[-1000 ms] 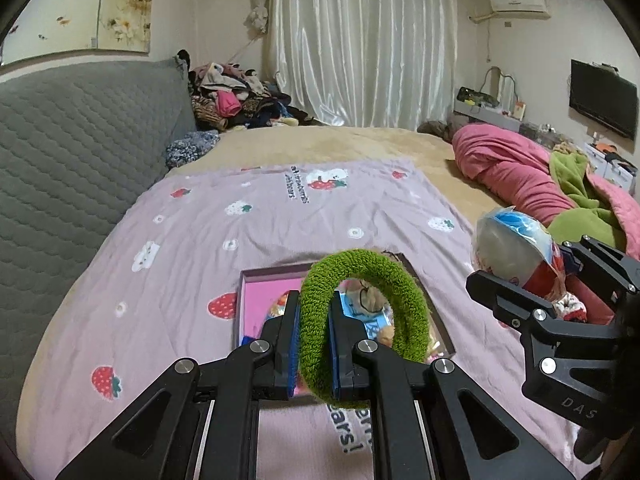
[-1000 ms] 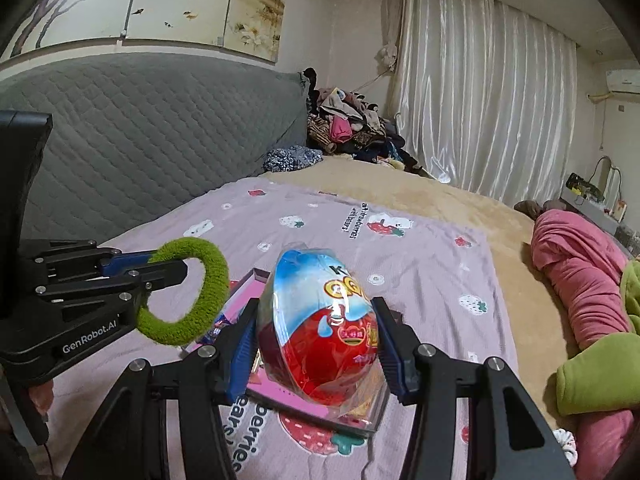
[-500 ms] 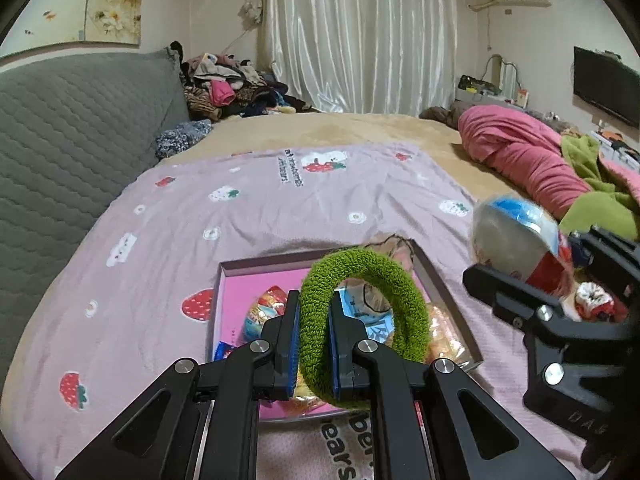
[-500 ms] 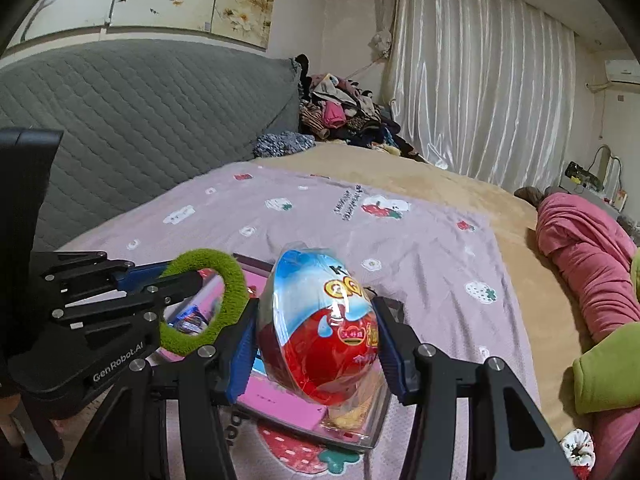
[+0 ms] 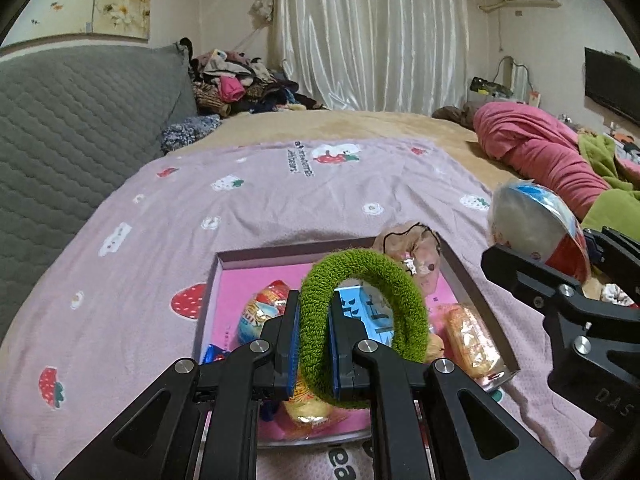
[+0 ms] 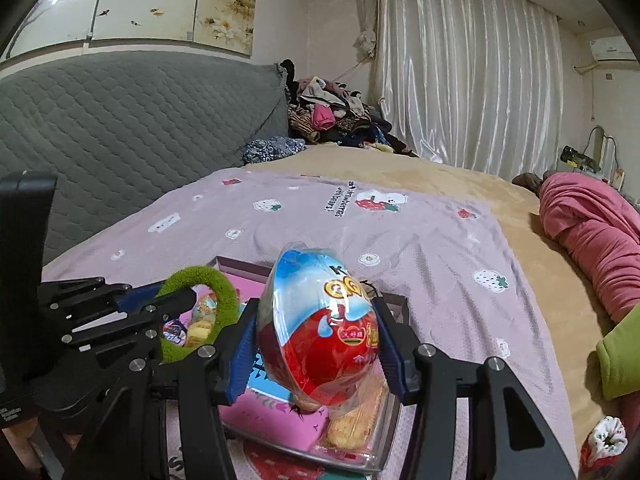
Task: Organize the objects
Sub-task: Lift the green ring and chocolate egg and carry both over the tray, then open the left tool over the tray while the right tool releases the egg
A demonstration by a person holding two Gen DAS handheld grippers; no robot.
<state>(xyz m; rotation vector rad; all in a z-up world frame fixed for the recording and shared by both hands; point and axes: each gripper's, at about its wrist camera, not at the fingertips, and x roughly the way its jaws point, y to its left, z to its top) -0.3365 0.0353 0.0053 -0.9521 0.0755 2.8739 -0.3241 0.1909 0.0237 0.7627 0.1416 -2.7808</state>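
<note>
My left gripper [image 5: 314,312] is shut on a green fuzzy hair ring [image 5: 384,280] and holds it just above a shallow pink tray [image 5: 228,264] on the bed. The tray holds several snack packets and a beige scrunchie [image 5: 416,248]. My right gripper [image 6: 316,320] is shut on a red and blue wrapped toy egg [image 6: 320,320], held above the tray's right part [image 6: 394,304]. The egg [image 5: 532,228] and right gripper show at the right of the left wrist view. The ring [image 6: 224,292] and left gripper show at the left of the right wrist view.
A lilac strawberry-print blanket [image 5: 280,192] covers the bed. A grey quilted headboard [image 5: 72,128] stands at the left, clothes [image 5: 236,88] are piled at the back. Pink and green bedding [image 5: 552,160] lies at the right. A small red-white scrunchie [image 6: 604,436] lies at the lower right.
Both grippers have moved lower and nearer over the tray, still holding the ring and the egg. More of the tray's contents show.
</note>
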